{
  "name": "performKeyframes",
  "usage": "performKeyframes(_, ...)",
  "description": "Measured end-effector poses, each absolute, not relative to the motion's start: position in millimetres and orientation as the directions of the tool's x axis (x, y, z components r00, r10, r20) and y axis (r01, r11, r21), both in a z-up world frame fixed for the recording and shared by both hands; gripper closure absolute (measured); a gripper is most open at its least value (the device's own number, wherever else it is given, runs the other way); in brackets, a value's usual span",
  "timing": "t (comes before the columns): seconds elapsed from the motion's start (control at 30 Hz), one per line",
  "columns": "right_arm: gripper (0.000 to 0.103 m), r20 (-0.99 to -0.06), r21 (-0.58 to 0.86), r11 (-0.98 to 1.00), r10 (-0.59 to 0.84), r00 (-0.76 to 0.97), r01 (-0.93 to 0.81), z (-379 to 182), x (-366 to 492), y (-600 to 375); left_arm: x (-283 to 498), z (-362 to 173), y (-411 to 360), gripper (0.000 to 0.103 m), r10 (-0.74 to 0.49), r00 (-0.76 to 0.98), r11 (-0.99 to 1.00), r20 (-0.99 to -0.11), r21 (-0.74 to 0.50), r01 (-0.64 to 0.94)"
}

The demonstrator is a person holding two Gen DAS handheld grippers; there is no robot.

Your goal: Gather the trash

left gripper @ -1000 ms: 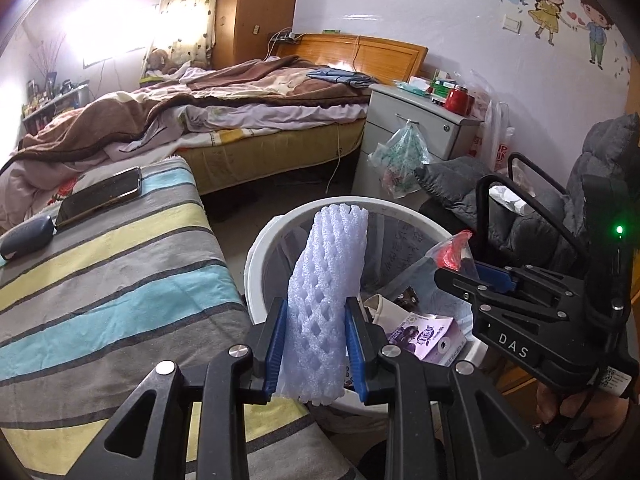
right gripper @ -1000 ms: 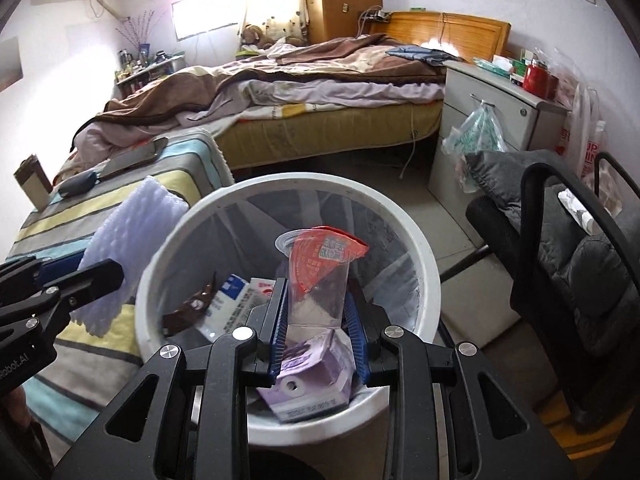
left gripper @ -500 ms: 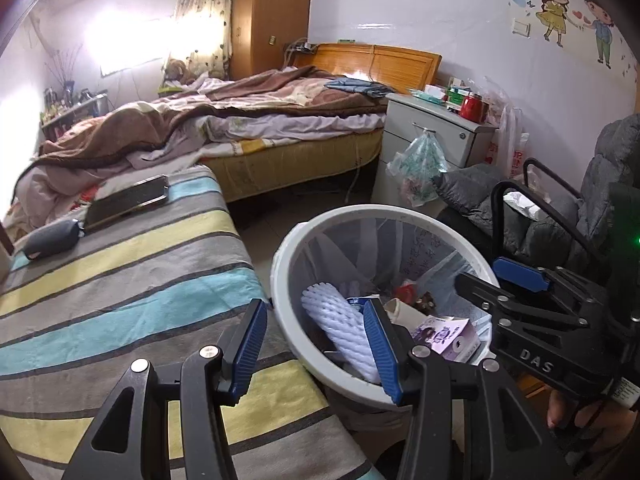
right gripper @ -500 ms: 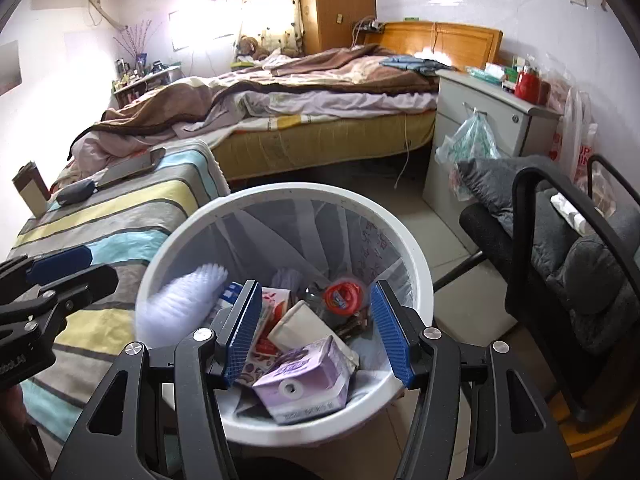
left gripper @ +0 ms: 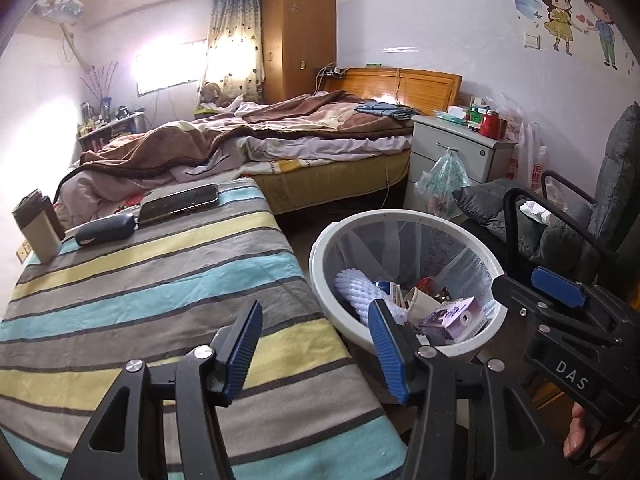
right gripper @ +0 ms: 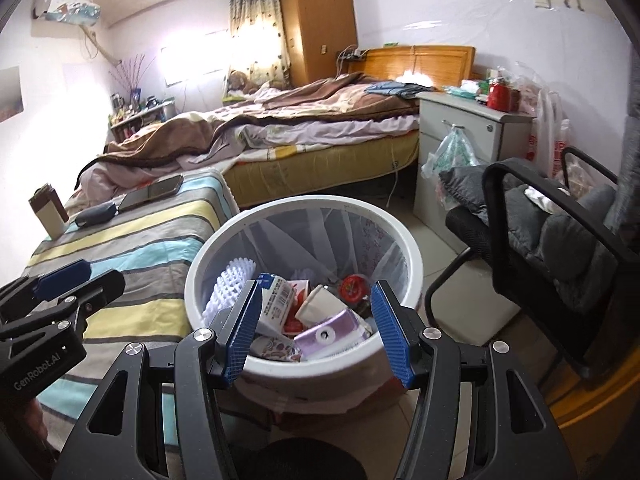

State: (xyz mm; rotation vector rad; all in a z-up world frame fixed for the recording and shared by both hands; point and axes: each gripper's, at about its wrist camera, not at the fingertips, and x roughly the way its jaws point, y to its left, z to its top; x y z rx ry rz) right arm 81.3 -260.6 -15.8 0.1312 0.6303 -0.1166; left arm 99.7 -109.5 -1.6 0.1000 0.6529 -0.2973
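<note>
The left gripper (left gripper: 314, 334) was seen with its jaws spread apart and nothing between them; they had just been opening. It was held above the edge of the striped blanket (left gripper: 160, 280), beside the white bin (left gripper: 320, 268). The right gripper (right gripper: 316, 318) was likewise seen gaping, having just been opened, with no item clasped; it was poised over the near rim of the bin, clear of the contents.

The trash was found inside the bin, which was lined with a clear bag. A white foam net sleeve (left gripper: 356, 286) was lying against the inner wall on the blanket side. Beside it a printed carton (right gripper: 276, 300), a paper cup (right gripper: 320, 300), a red-lidded cup (right gripper: 354, 286) and a purple box (right gripper: 328, 334) were heaped together.

On the blanket a phone (left gripper: 180, 204) and a dark case (left gripper: 106, 230) were left lying, well apart from the bin.
</note>
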Motion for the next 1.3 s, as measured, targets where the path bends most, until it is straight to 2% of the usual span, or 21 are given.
performKeyframes(0.33,0.045,-0.547,0.092,0.981,-0.095,0.832,0.172,-17,53,-246,68,-4,-94,0.047,-0.230,0.779,0.963,-0.584,-0.018,0.270)
performKeyframes(1.3,0.045,-0.552,0.093,0.981,-0.092,0.829,0.171,-23,38,-233,47,-6,-87,0.047,-0.209,0.794,0.969,-0.571,-0.014,0.245)
